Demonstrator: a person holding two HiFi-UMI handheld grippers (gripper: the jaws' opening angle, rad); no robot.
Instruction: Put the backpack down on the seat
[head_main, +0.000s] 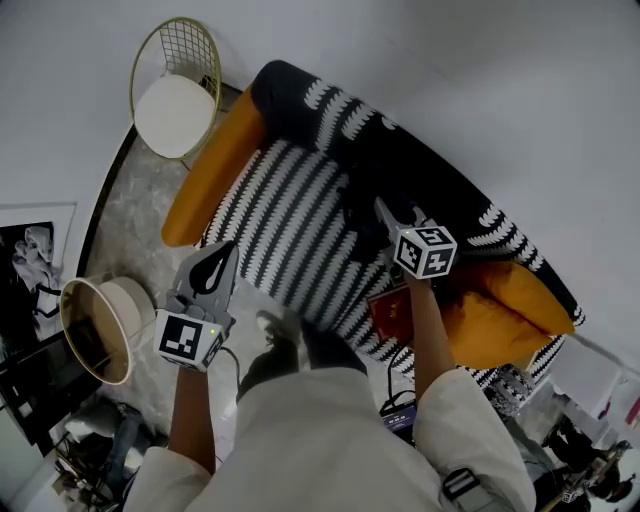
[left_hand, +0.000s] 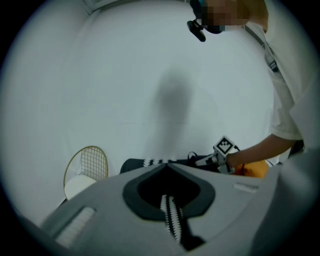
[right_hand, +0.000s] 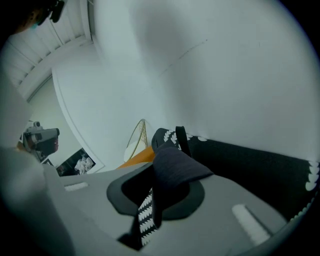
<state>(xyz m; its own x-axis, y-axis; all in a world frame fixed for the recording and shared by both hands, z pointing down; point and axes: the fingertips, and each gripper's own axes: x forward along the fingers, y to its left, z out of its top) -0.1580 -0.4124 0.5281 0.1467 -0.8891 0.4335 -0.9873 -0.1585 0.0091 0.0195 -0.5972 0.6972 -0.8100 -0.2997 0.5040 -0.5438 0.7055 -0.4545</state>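
White wall (head_main: 450, 60), wire chair (head_main: 178, 90), grey floor (head_main: 128, 215)

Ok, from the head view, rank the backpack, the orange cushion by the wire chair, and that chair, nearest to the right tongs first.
1. backpack, its strap in the right tongs.
2. orange cushion, farther to the left.
3. wire chair, top left, beyond the cushion.

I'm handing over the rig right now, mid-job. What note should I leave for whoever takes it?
Left gripper: shut, empty, by the front edge of the striped seat.
Right gripper: shut on a strap of the backpack.
The backpack is dark and sits toward the back of the seat. I cannot tell whether it rests there yet.
Done: the backpack is at the seat.
Left: settle it on the seat, open the right jaws, pull clear.
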